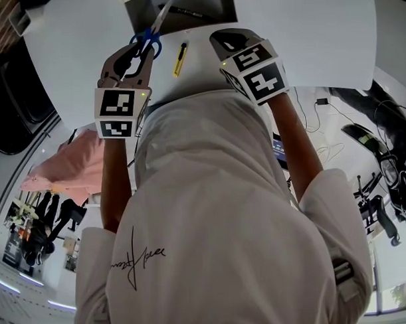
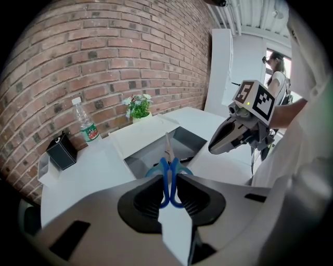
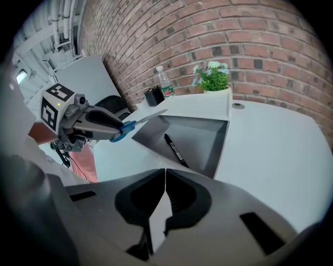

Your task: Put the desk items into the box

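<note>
1. White table beside the brick wall carries the open box; a black marker lies inside.
2. Your left gripper pinches the blue-handled scissors, blades pointing at the box.
3. Your right gripper is pressed together, empty.
4. A yellow utility knife lies on the table near the box.

Water bottle, potted plant and black holder along the brick wall.

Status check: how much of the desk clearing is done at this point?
Done: a black marker lies in the box. In hand: the left tool is shut on the blue scissors, blades toward the box; the right tool is shut, empty. Left: the yellow utility knife on the desk.
</note>
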Demonstrator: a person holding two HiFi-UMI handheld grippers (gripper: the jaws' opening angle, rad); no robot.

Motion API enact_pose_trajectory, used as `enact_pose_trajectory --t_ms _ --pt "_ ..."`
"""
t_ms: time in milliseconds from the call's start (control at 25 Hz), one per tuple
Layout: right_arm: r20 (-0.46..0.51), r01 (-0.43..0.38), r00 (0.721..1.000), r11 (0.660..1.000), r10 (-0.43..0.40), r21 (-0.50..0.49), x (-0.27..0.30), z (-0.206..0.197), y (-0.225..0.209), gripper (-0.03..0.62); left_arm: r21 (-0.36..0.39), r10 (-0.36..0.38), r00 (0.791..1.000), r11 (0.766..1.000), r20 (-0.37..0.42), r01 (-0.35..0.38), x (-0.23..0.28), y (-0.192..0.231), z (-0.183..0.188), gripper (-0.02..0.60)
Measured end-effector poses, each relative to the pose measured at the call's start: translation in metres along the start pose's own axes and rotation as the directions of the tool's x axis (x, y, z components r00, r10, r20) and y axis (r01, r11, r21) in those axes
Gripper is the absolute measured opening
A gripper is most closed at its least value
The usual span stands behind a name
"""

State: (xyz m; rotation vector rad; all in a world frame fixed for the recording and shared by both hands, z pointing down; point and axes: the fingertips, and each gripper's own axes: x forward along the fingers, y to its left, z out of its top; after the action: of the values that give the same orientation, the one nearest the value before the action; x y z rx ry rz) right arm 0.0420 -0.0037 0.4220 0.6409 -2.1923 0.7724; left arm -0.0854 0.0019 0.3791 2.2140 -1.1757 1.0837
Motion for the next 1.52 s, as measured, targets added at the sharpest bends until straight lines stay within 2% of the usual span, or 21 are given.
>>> enact_pose_trajectory --t_ms 1520 --pt "0.044 0.053 0.997 0.984 -0.061 0.172 -0.009 -0.009 -0.028 0.028 0.116 -0.105 0.990 0.986 -0.095 0.116 0.056 -0.002 0.017 0.086"
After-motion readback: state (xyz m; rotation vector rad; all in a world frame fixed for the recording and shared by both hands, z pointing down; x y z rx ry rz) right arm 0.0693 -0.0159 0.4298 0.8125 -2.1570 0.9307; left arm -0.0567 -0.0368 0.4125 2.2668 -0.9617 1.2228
